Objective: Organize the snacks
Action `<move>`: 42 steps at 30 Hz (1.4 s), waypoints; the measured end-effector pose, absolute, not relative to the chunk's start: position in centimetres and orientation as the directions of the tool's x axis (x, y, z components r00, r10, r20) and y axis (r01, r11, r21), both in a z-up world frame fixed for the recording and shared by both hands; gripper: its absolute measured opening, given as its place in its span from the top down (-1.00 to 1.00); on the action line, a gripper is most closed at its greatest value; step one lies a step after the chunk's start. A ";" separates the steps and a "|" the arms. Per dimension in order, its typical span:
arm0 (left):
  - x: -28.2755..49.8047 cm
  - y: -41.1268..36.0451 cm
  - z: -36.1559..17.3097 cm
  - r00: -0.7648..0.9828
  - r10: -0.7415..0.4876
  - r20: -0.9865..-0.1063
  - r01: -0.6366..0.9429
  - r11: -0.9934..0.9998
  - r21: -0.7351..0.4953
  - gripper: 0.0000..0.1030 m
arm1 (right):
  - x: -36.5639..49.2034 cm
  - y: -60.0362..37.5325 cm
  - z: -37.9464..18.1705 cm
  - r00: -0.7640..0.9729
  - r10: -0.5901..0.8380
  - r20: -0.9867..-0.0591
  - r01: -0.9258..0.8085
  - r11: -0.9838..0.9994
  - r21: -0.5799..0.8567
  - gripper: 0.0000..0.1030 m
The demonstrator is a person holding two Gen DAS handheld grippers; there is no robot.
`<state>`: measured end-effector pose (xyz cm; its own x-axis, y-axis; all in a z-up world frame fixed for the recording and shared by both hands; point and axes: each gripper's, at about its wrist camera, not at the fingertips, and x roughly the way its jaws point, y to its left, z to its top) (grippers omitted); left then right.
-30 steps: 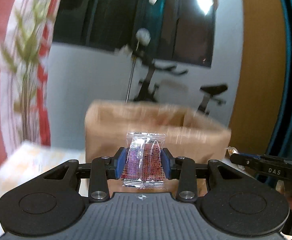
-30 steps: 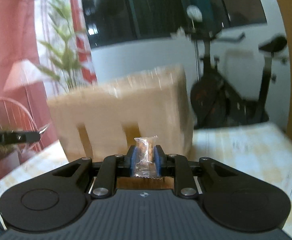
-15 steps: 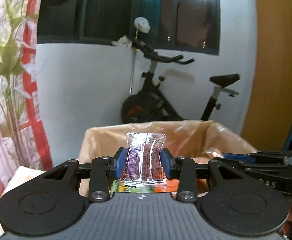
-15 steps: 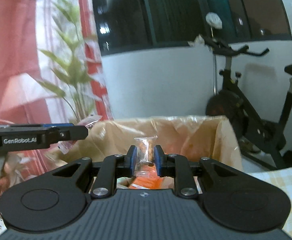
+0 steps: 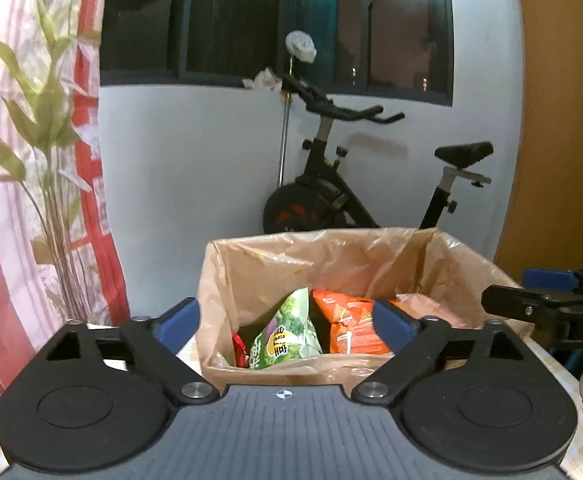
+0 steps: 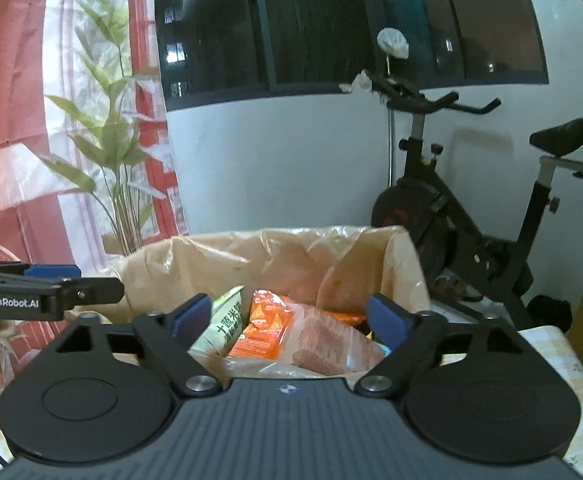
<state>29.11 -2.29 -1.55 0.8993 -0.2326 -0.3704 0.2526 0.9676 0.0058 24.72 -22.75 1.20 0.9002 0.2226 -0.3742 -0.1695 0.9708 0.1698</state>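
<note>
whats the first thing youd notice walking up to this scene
Probably the tan lined box in the middle, with a green snack bag and an orange snack bag inside. Both the left gripper and right gripper hover over it, jaws just opened and empty. An exercise bike stands behind by the wall.

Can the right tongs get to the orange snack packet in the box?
Probably yes. The right tongs stand open and empty just above the brown plastic-lined box, whose top is open. The orange snack packet lies on top of the pile, with only a green and white packet leaning beside it.
</note>
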 end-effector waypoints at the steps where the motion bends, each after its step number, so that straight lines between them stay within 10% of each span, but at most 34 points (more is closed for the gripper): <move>1: 28.5 -2.2 -1.3 0.903 -0.231 -0.363 0.250 0.968 0.006 -0.89 | 24.4 -22.8 1.6 0.900 0.223 -0.374 -0.168 0.970 0.174 -0.94; 42: 5.7 -2.3 7.3 0.982 -0.018 -0.186 0.030 0.998 0.062 -0.90 | 5.0 -19.2 10.9 0.935 0.160 -0.315 -0.124 0.983 0.133 -1.00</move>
